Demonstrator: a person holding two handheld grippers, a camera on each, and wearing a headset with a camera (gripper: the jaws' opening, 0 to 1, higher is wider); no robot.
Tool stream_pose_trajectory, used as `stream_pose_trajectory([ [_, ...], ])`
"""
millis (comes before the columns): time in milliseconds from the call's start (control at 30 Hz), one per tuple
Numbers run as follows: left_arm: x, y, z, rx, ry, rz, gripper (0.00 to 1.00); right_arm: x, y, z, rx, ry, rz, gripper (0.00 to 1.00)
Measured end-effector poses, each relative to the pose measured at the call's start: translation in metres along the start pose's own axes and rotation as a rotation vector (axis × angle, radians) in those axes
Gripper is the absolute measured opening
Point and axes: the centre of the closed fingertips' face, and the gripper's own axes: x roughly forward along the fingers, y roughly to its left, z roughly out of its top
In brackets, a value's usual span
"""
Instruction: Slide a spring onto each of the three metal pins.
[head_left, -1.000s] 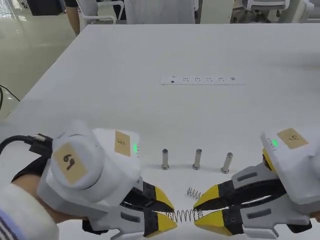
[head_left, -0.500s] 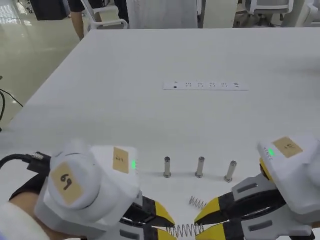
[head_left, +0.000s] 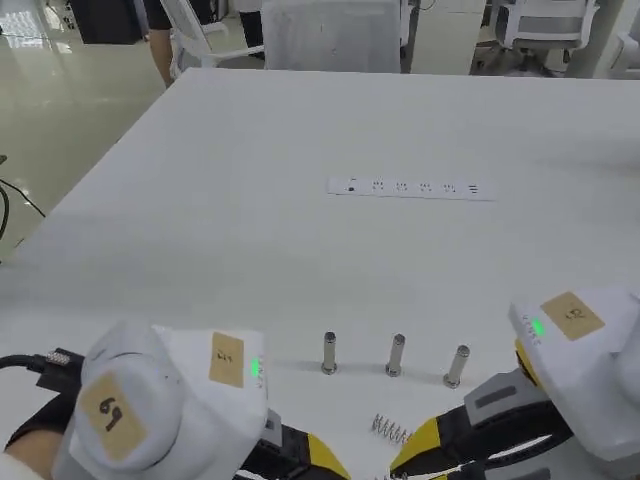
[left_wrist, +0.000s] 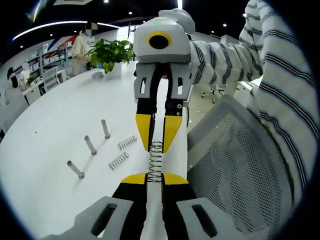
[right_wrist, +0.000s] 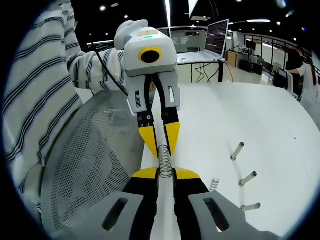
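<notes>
Head view: left gripper (head_left: 322, 460) and right gripper (head_left: 422, 452) sat low at the near edge of the table (head_left: 300, 260), tips facing each other. The frame cut the jaws off, so the grip could not be read here. Three pins (head_left: 396, 356) stood upright in a row just beyond. A loose spring (head_left: 390, 430) lay between the pins and the tips. Left gripper view: own jaws were clamped on the near end of the held spring (left_wrist: 156, 160) and the right gripper's jaws pinched its far end, with the coil straight between them. Two loose springs (left_wrist: 118, 160) lay beside the pins. Right gripper view: same two-ended hold seen from the other side, with the pins off to one side, well apart from the coil. Judgement: no pin carried a spring yet. To thread this one, one end should be freed. The other gripper should hold near its end, line the coil axis up over a pin top and descend straight. The pins looked free-standing, so side load probably tips them, and the spare gripper could steady the base.
</notes>
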Motion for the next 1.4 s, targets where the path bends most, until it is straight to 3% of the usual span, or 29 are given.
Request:
stream_pose_trajectory([
  [500,0.005,-0.003,0.004,-0.016,-0.057,0.008,0.02,-0.006,0.002,-0.002,-0.079,0.126,0.01,0.08],
  [967,0.015,0.002,0.006,-0.027,-0.101,0.038,0.02,-0.008,-0.005,-0.01,-0.118,0.232,0.024,0.08],
  [1400,0.017,0.005,0.006,-0.053,-0.132,0.067,0.02,-0.008,-0.007,-0.008,-0.173,0.285,0.04,0.08],
])
